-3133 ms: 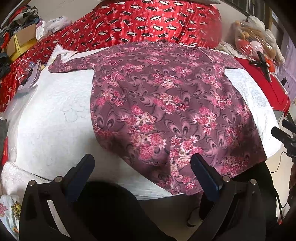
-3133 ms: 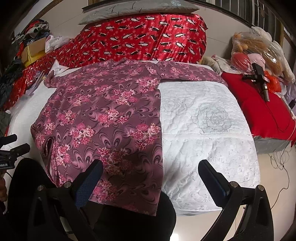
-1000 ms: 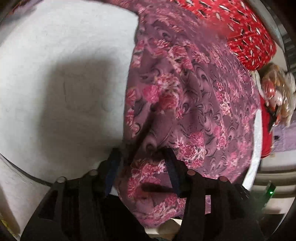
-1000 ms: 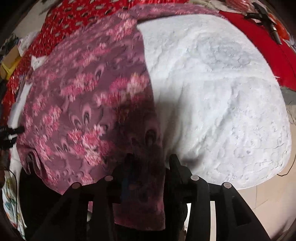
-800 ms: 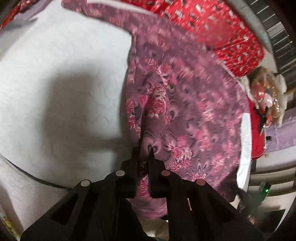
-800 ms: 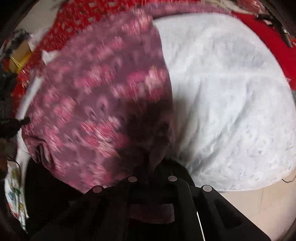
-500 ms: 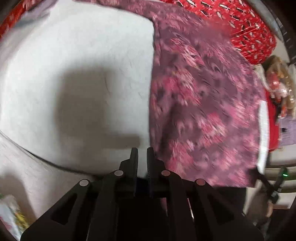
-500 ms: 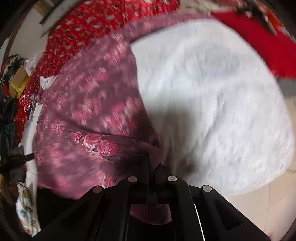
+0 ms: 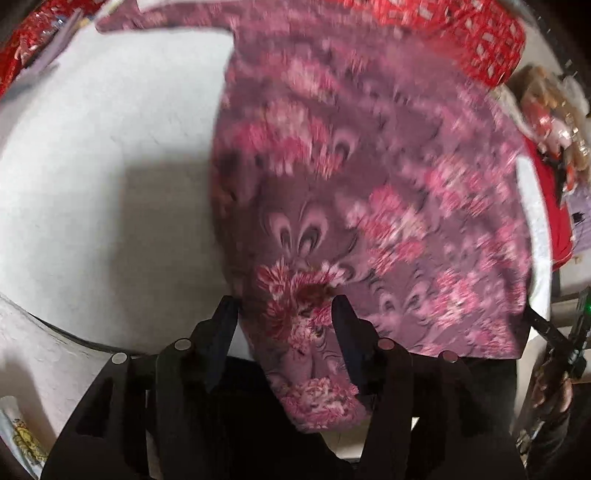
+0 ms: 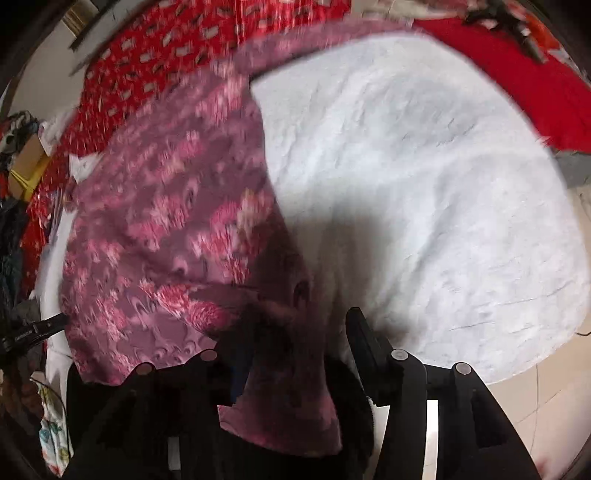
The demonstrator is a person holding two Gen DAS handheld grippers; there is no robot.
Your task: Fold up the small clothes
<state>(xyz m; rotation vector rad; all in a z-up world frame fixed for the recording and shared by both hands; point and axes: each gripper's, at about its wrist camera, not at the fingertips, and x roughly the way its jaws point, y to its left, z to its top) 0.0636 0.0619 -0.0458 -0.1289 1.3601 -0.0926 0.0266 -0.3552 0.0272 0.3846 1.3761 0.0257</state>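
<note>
Floral garment [image 9: 369,192] flat, hem maybe rumpled.

- A mauve garment printed with pink flowers and dark swirls [image 9: 369,177] lies spread on a white quilted bed cover [image 9: 103,184], one sleeve reaching toward the upper left.
- The left gripper [image 9: 284,310], black with dark blue pads, points steeply down at the near hem; its jaws are opening, with a bunched fold of the fabric between them, the pads apart from it.
- A red patterned satin blanket [image 9: 487,33] lies beyond the garment.
- The picture is motion-blurred.
</note>
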